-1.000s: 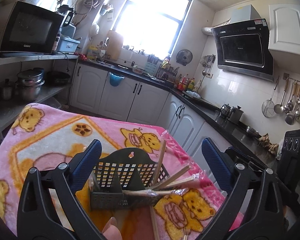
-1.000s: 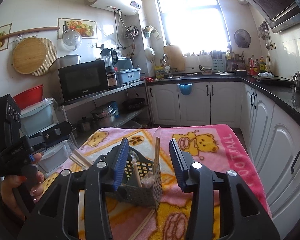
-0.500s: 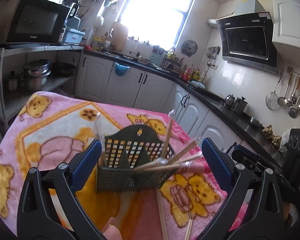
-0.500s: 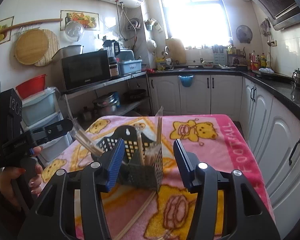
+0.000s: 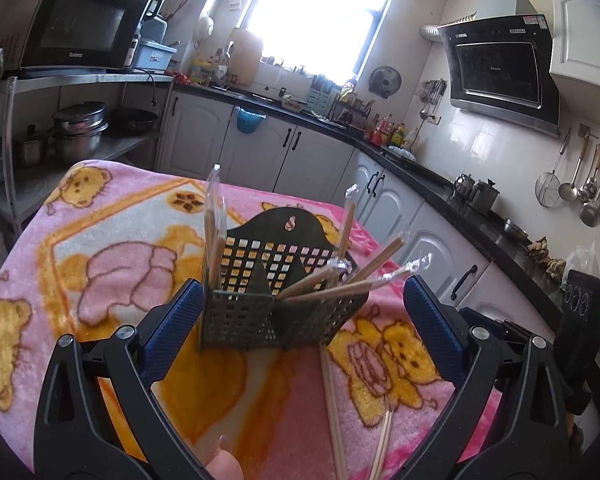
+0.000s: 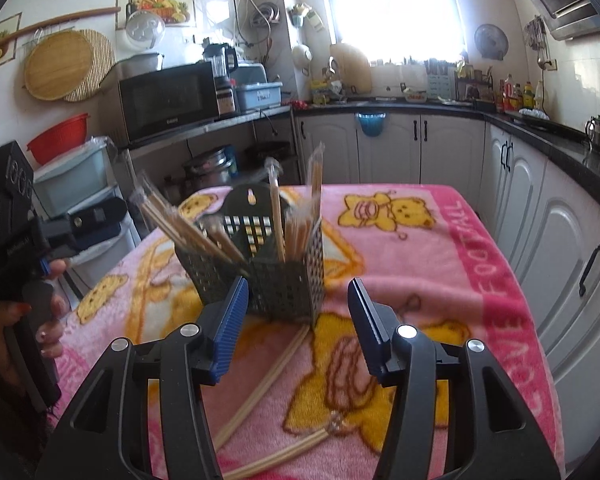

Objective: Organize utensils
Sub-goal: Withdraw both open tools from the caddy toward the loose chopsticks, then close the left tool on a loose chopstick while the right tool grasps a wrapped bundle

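Observation:
A dark perforated utensil holder (image 5: 276, 300) stands on the pink bear blanket (image 5: 112, 280); it also shows in the right wrist view (image 6: 260, 268). Several wrapped chopstick pairs (image 5: 352, 276) stick out of its compartments, some upright, some leaning. More chopstick pairs (image 5: 334, 404) lie loose on the blanket in front of it, also seen in the right wrist view (image 6: 260, 388). My left gripper (image 5: 296, 332) is open and empty, its fingers either side of the holder's near face. My right gripper (image 6: 296, 320) is open and empty, just short of the holder.
The blanket-covered table (image 6: 480, 264) sits in a kitchen. White cabinets (image 6: 560, 240) run along its right side. A shelf with a microwave (image 6: 168, 100) and pots stands behind it on the left. The left hand-held gripper body (image 6: 16, 240) shows at the left edge.
Both grippers have drawn back and risen a little from the holder, so more blanket and the loose chopsticks show. The right gripper's jaws have opened wider.

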### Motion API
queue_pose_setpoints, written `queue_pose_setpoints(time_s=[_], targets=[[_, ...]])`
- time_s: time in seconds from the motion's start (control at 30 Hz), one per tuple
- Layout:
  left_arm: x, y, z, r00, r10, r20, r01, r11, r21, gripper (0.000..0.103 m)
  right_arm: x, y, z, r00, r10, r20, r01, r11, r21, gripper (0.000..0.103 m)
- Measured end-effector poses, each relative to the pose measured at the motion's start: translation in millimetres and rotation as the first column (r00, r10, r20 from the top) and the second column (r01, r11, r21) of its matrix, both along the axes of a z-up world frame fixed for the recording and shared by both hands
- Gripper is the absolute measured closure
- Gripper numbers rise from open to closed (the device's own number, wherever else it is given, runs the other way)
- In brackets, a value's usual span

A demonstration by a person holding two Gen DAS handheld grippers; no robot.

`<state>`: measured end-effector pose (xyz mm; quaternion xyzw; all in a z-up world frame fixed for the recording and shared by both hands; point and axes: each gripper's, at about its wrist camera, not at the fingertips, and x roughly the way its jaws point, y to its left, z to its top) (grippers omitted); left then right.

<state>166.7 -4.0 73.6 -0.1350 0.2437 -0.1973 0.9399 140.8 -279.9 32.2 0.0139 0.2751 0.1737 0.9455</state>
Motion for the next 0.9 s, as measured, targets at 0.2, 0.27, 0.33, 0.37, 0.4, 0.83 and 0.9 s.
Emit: queue_pose_setpoints(time_s=[0.2,0.27,0.33,0.37,0.4,0.83,0.9], targets=[[-5.5,-4.2,-10.2,0.999,-0.023,-0.03,0.023,1.0,0.014,0.011,-4.2,-2.1,-19.1,0.999,0.007,-0.052,-0.009,1.0,-0.025,0.053],[-6.5,-6.4,-14.8,0.999,-0.032,-0.043,0.033,0.999,0.019,0.011,-6.3,-3.0,-26.7,0.997,0.007,-0.072,-0.01,0.999,-0.033,0.053],[-6.5,-8.9,-20.0,0.997,-0.043,-0.059,0.044,0.999,0.023,0.011,-7.2,-4.8,-33.8,0.996,0.008,-0.094,-0.011,0.999,-0.036,0.053],[-6.6,-10.4,-23.1,0.996,-0.048,-0.069,0.05,0.998,0.025,0.011,-7.7,-6.2,-37.8,0.995,0.005,-0.104,-0.009,0.999,-0.037,0.053],[-6.7,-12.1,-25.8,0.996,-0.052,-0.076,0.054,0.998,0.027,0.011,-7.9,-7.6,-40.5,0.994,0.004,-0.112,-0.008,0.999,-0.036,0.053],[7.7,-50.0,-77.1,0.968,-0.118,-0.22,0.138,0.987,0.077,0.032,-6.0,-22.1,-94.4,0.966,-0.007,-0.258,-0.008,0.998,-0.055,0.054],[13.4,-57.2,-86.0,0.961,-0.124,-0.245,0.15,0.985,0.089,0.038,-3.4,-23.3,-100.8,0.961,-0.009,-0.275,-0.006,0.998,-0.055,0.055]])
